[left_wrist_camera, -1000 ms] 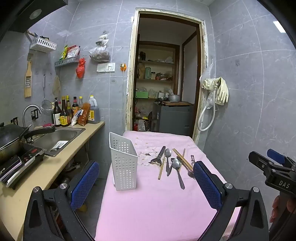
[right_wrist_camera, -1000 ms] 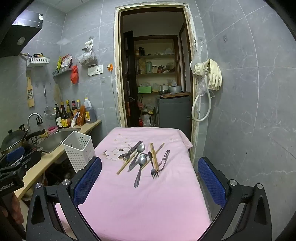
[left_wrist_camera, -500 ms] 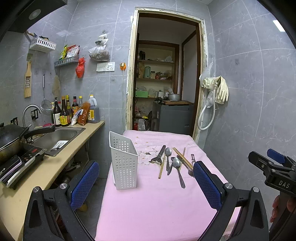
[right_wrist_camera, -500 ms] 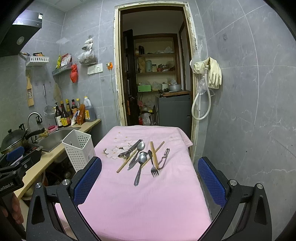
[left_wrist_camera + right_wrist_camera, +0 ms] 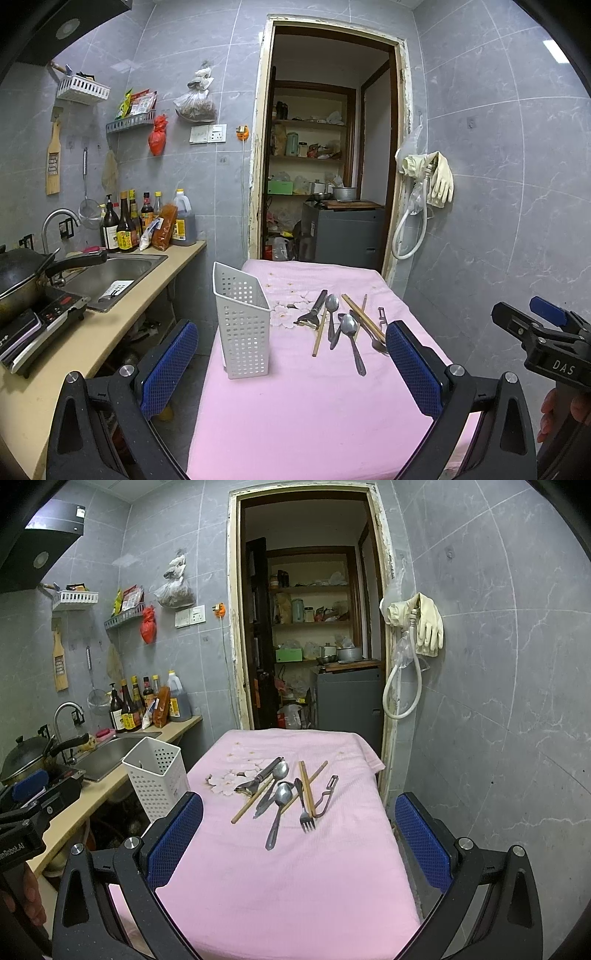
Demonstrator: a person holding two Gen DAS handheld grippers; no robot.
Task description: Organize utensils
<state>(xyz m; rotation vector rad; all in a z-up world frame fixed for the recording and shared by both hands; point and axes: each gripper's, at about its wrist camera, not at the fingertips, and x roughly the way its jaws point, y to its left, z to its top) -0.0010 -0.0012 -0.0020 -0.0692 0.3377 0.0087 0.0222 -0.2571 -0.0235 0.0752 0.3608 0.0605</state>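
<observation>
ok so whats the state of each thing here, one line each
left gripper: open, holding nothing
right gripper: open, holding nothing
white caddy: upright at the cloth's left edge; no utensils seen in it
utensil pile: loose, overlapping, lying flat on the pink cloth
fork: flat, tines toward the camera
wok: on the cooktop, contents hidden
faucet: no water seen running

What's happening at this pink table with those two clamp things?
A person holds a two-finger gripper in each hand, facing a table with a pink cloth. The left gripper and right gripper are both open and empty. A pile of utensils lies loose on the cloth; the white holder stands beside it. Nothing is picked up yet.
</observation>
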